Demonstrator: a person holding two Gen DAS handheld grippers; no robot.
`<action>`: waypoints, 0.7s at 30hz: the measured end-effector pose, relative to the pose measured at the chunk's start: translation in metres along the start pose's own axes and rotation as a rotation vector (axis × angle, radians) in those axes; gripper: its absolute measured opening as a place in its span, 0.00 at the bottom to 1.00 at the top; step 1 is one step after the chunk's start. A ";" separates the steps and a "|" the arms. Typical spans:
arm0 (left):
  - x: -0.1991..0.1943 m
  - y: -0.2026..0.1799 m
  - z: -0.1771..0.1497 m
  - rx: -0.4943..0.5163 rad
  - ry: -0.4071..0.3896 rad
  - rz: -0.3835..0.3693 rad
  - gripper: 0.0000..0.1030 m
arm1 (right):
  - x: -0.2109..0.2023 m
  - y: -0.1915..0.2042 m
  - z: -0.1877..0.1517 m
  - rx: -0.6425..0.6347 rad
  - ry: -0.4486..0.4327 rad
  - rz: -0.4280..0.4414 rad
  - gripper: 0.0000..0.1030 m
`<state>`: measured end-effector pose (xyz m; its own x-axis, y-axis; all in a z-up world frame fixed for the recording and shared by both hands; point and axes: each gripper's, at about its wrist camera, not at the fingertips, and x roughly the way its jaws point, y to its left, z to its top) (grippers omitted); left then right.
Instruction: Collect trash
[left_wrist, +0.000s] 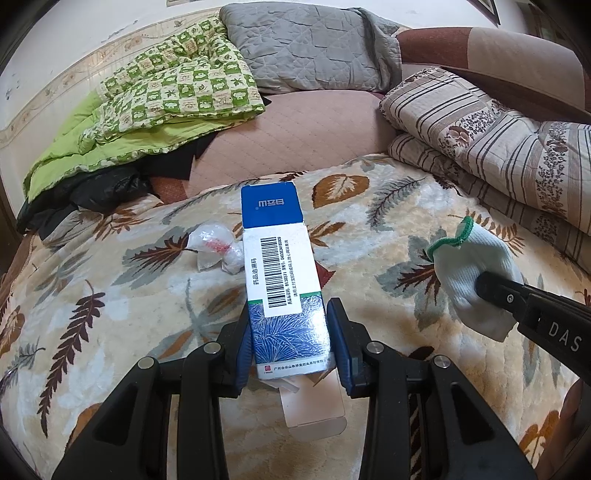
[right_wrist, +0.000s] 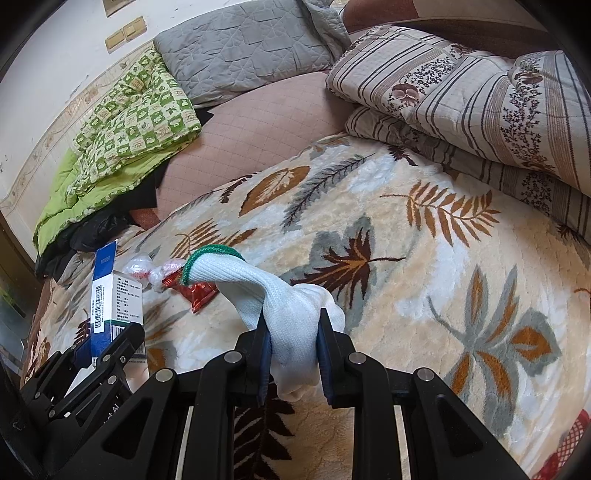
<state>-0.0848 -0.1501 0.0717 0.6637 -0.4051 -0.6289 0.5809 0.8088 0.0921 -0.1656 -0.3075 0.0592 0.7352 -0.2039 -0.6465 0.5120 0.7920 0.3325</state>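
The left gripper (left_wrist: 290, 345) has its jaws clamped on the near end of a blue-and-white medicine box (left_wrist: 282, 280), whose long axis runs straight ahead from the jaws, its open flap hanging toward the camera. The right gripper (right_wrist: 293, 349) is closed on a white knitted glove with a green cuff (right_wrist: 280, 295); the cuff end droops forward and to the left, toward the box. Both items are lifted clear of the leaf-patterned blanket (right_wrist: 406, 295) that covers the bed.

The relation that matters next: the loose trash lies just beyond and left of the medicine box. A crumpled clear plastic wrapper (left_wrist: 216, 251) rests on the blanket beside the box's far half, and in the right wrist view a red foil wrapper (right_wrist: 194, 291) lies next to it, between the box and the glove's cuff. The left hand is the nearer one, but both jaws are full, so each load probably has to be dropped first. No bin is in view.

Farther beyond the box, a black plastic bag (left_wrist: 107, 188) sits at the blanket's left edge, possibly the trash bag. Behind it lie a green checked quilt (left_wrist: 177, 85), a grey pillow (left_wrist: 306, 44) and striped folded bedding (left_wrist: 480, 125) against the wall.
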 end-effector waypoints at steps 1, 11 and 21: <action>-0.002 0.000 -0.002 0.000 -0.002 0.001 0.35 | 0.000 0.000 0.000 0.001 -0.002 -0.002 0.23; -0.004 -0.006 -0.006 0.009 -0.006 -0.040 0.35 | -0.005 -0.004 0.002 0.012 -0.012 -0.005 0.23; -0.025 -0.026 -0.019 0.045 -0.004 -0.176 0.35 | -0.057 -0.018 0.004 0.072 -0.099 -0.006 0.23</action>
<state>-0.1249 -0.1530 0.0702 0.5516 -0.5402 -0.6356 0.7084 0.7056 0.0152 -0.2150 -0.3121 0.0924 0.7701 -0.2672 -0.5792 0.5449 0.7478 0.3794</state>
